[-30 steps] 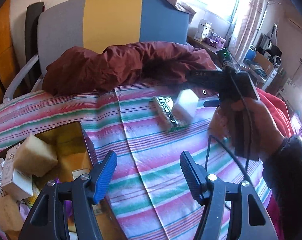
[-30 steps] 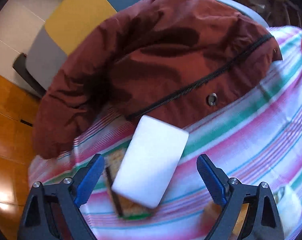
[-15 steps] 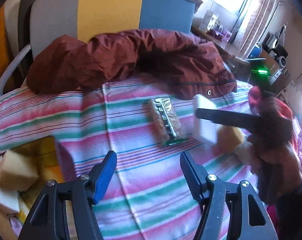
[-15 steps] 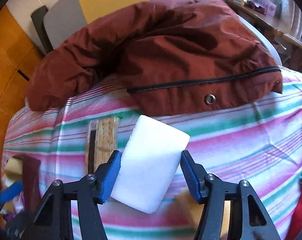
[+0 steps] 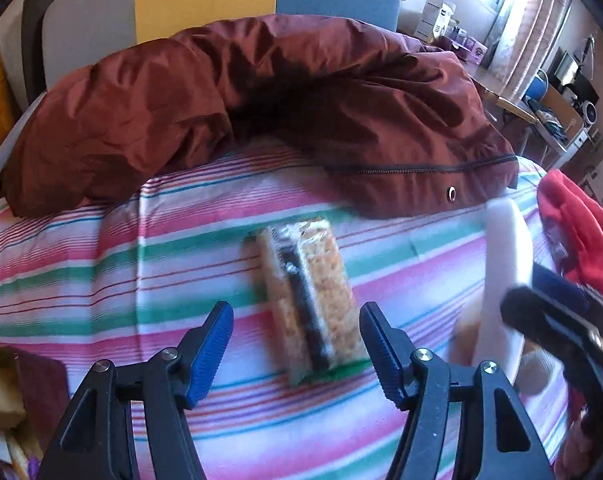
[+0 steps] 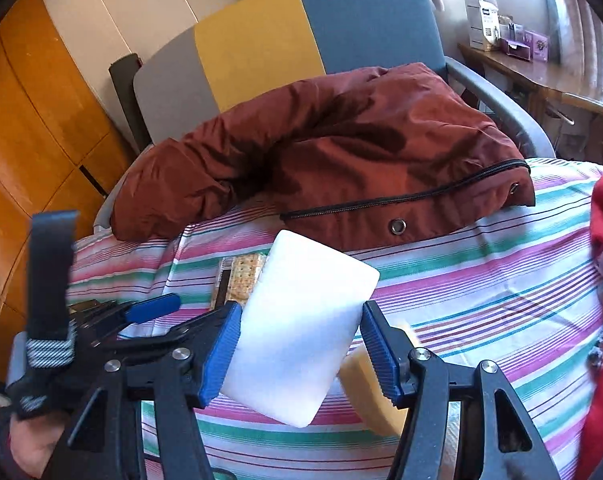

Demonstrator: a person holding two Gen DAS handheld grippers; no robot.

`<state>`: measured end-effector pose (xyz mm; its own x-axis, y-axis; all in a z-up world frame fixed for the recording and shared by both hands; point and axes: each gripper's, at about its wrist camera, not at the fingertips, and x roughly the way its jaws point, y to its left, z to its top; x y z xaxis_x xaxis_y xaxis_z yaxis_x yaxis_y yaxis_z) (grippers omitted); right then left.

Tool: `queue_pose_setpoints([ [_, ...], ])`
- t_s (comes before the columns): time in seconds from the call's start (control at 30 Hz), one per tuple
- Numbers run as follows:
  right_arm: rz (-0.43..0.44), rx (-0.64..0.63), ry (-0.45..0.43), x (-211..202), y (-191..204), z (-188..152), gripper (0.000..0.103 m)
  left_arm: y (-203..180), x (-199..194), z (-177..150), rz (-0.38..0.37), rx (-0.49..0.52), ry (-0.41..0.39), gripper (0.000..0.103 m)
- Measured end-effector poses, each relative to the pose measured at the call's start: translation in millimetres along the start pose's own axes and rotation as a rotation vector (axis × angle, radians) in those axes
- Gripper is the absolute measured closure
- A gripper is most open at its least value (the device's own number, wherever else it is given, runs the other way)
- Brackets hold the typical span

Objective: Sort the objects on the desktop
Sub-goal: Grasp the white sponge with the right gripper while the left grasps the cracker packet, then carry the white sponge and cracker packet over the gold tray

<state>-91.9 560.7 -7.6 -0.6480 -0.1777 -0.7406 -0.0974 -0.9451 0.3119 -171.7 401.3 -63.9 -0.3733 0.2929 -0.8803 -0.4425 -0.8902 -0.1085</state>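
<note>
The right gripper [image 6: 299, 350] pinches a white rectangular foam block [image 6: 301, 334] for sorting; the left gripper [image 5: 295, 346], spread, straddles a clear-wrapped cracker packet [image 5: 307, 300] ahead.

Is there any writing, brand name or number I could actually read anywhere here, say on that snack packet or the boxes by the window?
None can be read.
Cracker packet: a dark printed strip runs along it, too blurred to read.
White boxes on the desk by the window: dark print, too small to read.
Purple boxes beside them: markings too small to read.
White block in the right gripper: blank.
</note>
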Motion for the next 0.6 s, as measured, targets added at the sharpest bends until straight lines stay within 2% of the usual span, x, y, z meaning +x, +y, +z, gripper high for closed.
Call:
queue_pose_setpoints([
  [0.17, 0.006, 0.009, -0.006, 1, -13, -1, 0.041, -13, 18, 9, 0.037, 0.006, 0.010, 0.036],
  [0.3, 0.011, 0.023, -0.022, -5, -18, 1, 0.041, -18, 39, 12, 0.079, 0.028, 0.048, 0.037],
  [0.4, 0.003, 0.015, -0.033, -8, -17, 1, 0.041, -18, 39, 10, 0.095, 0.058, 0.018, 0.037],
  [0.47, 0.005, 0.011, -0.034, -8, -16, 1, 0.041, -16, 36, 7, 0.098, 0.068, 0.015, 0.043],
  [0.5, 0.007, 0.007, -0.031, -8, -14, 0, 0.041, -14, 34, 4, 0.095, 0.071, 0.015, 0.051],
  [0.6, 0.011, -0.011, -0.027, -6, -8, -1, 0.041, -3, 25, -4, 0.068, 0.052, 0.021, 0.054],
])
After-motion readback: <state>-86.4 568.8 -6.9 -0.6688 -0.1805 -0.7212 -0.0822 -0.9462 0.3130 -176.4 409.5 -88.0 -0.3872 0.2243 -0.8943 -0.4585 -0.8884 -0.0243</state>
